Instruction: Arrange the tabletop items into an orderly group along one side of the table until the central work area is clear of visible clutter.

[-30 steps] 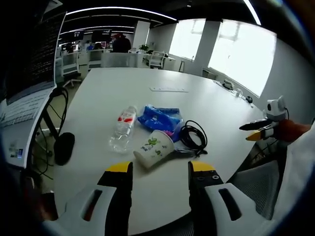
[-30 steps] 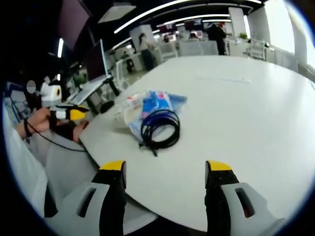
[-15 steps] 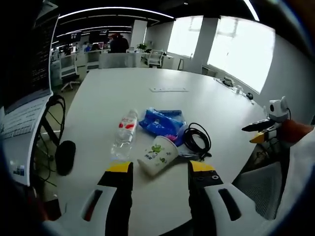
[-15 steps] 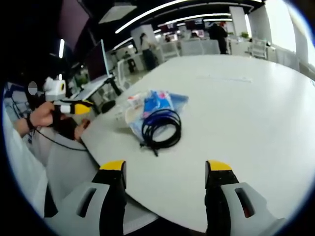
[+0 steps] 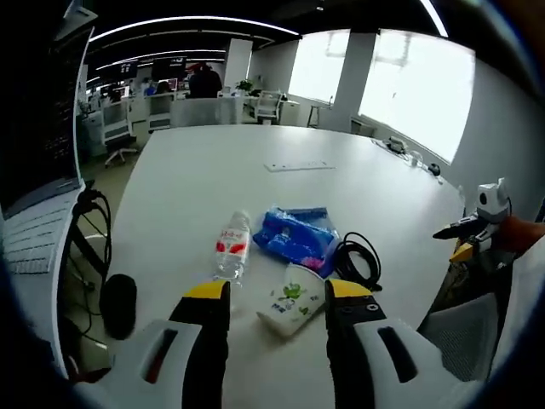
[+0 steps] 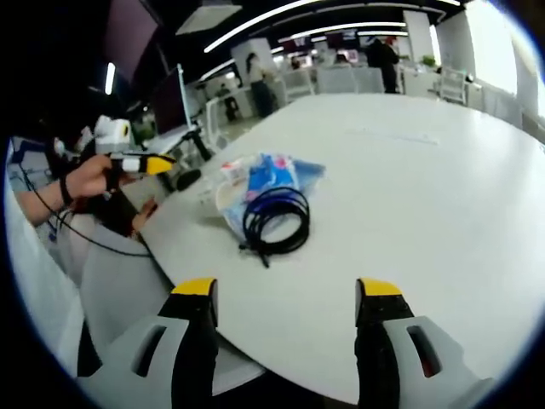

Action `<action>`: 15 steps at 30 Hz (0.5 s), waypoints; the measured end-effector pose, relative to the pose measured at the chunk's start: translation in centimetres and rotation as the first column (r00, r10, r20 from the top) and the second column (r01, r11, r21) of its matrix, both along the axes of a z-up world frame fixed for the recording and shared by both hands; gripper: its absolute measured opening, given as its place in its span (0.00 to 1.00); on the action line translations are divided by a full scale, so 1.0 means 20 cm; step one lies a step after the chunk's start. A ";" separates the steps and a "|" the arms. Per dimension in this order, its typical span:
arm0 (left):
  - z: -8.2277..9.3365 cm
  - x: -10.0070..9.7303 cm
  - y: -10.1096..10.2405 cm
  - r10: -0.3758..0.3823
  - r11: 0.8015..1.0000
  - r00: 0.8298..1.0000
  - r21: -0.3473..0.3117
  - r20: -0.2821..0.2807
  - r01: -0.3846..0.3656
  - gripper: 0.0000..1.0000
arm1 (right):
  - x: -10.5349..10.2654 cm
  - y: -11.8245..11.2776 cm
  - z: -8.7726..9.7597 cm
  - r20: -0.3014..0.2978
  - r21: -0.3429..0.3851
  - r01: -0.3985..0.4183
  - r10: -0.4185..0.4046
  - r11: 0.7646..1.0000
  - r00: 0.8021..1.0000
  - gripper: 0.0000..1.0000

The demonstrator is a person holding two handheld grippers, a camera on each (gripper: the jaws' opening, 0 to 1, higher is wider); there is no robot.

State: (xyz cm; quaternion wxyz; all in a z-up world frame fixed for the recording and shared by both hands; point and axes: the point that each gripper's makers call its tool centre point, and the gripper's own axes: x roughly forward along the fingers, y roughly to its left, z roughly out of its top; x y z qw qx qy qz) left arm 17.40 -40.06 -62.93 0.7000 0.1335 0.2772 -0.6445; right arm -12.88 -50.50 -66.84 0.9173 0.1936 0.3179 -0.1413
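Note:
A small heap lies on the white table. It holds a clear water bottle with a red label, a blue plastic bag, a paper cup on its side with green print, and a coiled black cable. My left gripper stands open just before the cup, nothing between its jaws. From the right gripper view the coiled black cable lies in front of the blue plastic bag. My right gripper is open over the table's near edge. The other gripper shows at the left in a hand.
A long white strip lies farther along the table. A black mouse-like object and cables sit off the table's left edge. Small items stand by the window. Office desks and chairs are at the back.
The left gripper view has come closer to the heap; the cup now sits right at the jaw tips. In the right gripper view the hand with the other gripper has risen.

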 end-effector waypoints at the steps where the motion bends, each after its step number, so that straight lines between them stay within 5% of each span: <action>1: 0.00 0.00 -0.02 -0.006 1.000 1.000 -0.001 0.007 0.006 0.44 | -0.01 0.00 0.00 0.000 0.000 0.001 -0.001 1.000 1.000 0.64; 15: 0.00 0.09 -0.26 -0.040 0.999 0.998 0.009 0.056 0.040 0.42 | -0.05 -0.02 -0.01 -0.001 0.005 0.010 -0.010 1.000 1.000 0.64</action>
